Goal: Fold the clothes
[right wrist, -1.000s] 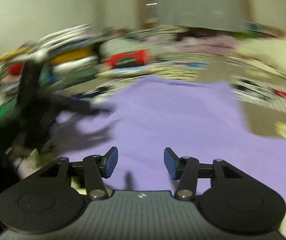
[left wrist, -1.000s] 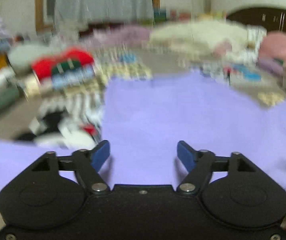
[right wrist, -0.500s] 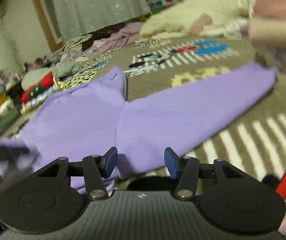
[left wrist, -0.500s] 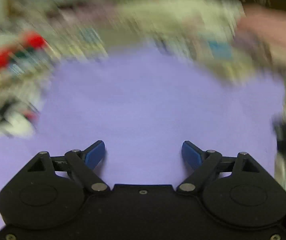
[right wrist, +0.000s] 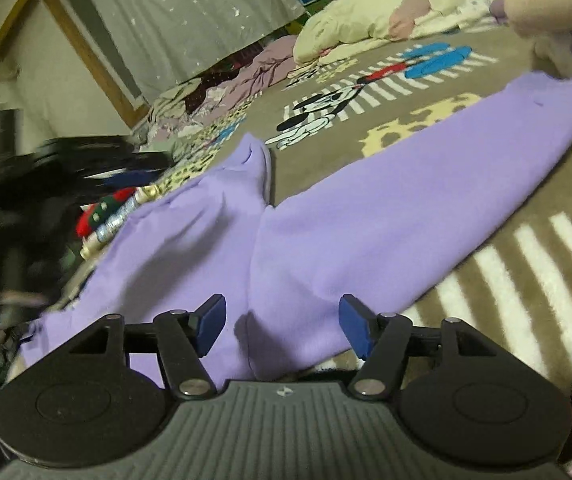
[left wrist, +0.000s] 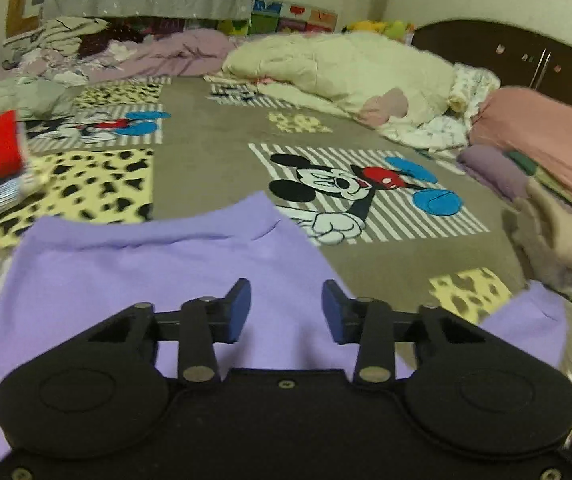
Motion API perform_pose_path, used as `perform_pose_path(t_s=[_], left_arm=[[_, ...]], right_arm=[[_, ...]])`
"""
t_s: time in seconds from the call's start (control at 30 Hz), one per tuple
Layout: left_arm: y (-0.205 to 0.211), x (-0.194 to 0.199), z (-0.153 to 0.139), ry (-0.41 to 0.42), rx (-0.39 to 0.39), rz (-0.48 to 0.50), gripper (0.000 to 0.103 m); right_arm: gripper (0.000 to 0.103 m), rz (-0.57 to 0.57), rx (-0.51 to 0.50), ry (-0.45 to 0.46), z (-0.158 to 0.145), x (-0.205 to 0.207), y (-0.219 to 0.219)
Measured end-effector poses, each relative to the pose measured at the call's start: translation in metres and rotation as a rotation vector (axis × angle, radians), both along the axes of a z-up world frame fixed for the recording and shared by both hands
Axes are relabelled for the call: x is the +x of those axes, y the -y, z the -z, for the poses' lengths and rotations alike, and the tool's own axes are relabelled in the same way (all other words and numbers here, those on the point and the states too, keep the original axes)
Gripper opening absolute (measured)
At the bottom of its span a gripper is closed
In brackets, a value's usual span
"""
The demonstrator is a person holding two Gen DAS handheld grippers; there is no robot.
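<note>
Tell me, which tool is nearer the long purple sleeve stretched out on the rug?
Right. The right tool hangs open over the sleeve base; the left tool hangs open over the garment's body.

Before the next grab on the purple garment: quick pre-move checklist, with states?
1. Left gripper open, nothing held: ok.
2. Right gripper open, nothing held: ok.
3. Purple fleece garment spread out on the cartoon-print blanket: ok.
4. Long purple sleeve lies stretched out, not folded in: not ok.
5. Garment free of other clothes on top: ok in the part visible.
6. Near hem under both grippers flat: cannot tell, hidden by the gripper bodies.
</note>
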State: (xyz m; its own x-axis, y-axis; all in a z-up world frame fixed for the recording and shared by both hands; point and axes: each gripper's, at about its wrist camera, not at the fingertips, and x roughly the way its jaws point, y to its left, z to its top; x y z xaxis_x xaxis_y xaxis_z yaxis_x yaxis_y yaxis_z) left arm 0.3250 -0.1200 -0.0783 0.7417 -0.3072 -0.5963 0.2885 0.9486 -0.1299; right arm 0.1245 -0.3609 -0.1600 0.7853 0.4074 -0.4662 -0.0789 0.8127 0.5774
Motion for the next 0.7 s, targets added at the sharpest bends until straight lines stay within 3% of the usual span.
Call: perform_pose_path(t_s=[0.07, 0.17, 0.23, 0.43, 0.57, 0.63, 0.7], left_arm=[[0.019, 0.028, 0.015, -0.038, 0.051, -0.008, 0.031], [0.036, 0.07, 0.056, -0.173, 0.076, -0.015, 0.031], [0.039, 0.079, 0.063, -0.141, 0.05, -0.012, 0.037], [0.009, 0.076, 0.035, -0.113, -0.049, -0.033, 0.037], [0.02, 0.1, 0.052, -0.167, -0.008, -0.079, 0.037], [0.035, 0.114, 0.065, -0.165, 0.022, -0.087, 0.055], [0.047, 0.123, 0.062, -0.167, 0.061, -0.099, 0.057]], right_arm=[[0.063, -0.002, 0.025, -0.006, 0.001, 0.003, 0.003], [0.063, -0.007, 0.05, -0.012, 0.002, 0.007, 0.006], [0.063, -0.012, 0.062, -0.017, 0.002, 0.009, 0.007], [0.063, -0.019, 0.14, -0.033, 0.005, 0.012, 0.017], [0.064, -0.027, 0.138, -0.03, 0.006, 0.014, 0.015], [0.064, -0.029, 0.132, -0.029, 0.006, 0.016, 0.014], [0.065, -0.027, 0.134, -0.029, 0.006, 0.016, 0.014]])
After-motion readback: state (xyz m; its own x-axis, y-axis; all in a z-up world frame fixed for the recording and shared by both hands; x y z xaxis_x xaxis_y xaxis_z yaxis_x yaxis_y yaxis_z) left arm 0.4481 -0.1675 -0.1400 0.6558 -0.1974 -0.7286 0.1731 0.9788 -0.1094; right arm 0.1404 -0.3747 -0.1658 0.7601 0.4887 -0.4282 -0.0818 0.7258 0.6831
